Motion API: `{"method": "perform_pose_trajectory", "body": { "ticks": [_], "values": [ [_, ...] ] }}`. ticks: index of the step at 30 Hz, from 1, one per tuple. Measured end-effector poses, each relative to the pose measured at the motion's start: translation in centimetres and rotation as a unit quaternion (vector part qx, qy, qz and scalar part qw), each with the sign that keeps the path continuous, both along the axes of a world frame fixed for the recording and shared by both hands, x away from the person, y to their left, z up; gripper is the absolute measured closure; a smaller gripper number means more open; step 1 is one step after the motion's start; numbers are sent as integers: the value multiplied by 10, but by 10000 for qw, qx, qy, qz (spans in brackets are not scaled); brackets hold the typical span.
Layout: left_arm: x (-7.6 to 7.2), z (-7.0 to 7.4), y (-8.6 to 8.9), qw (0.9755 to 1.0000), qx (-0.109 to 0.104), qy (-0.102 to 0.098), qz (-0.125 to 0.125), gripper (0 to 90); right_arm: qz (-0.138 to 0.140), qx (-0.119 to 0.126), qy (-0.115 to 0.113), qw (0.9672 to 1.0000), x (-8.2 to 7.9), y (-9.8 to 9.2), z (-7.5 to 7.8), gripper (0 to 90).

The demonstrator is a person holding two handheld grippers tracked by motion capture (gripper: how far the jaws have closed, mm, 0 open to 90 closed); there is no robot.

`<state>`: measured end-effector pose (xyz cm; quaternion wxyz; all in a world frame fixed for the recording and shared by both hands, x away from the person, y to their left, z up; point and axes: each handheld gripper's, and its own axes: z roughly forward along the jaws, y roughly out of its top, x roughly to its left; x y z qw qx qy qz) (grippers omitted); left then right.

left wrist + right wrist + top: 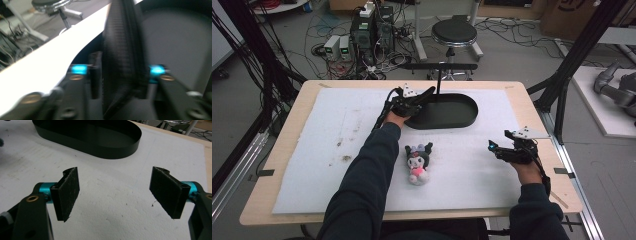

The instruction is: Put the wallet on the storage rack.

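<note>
Oval black tray (447,111) at the far middle of the desk (292,125), long axis running left to right. The left gripper (428,93) is at the tray's left end; seen from the left gripper view, the tray's wall (122,60) stands upright between the half-open jaws, whether pressed cannot be told. The right gripper (492,147) rests near and right of the tray, jaws wide and empty. A plush toy (418,162) lies nearer than the tray.
</note>
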<state>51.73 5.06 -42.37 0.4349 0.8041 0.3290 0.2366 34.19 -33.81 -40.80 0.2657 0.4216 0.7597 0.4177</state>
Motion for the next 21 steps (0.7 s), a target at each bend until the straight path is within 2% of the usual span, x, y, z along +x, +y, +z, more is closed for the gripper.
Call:
{"method": "perform_pose_trajectory", "body": {
  "ticks": [4,10,13,21],
  "values": [
    [-1,0,-1,9997,-87,200,-58,454,-3,-9,1,10000,-1,1,0,245],
    [-11,5,-4,9990,-239,275,-247,434,1,-23,-21,10000,-2,1,1,246],
    [-18,8,-5,9986,-274,255,-367,432,8,-29,-28,10000,-3,2,2,246],
    [-32,22,4,9978,-521,143,-387,431,37,-21,-49,10000,-3,3,3,246]
  ]
}}
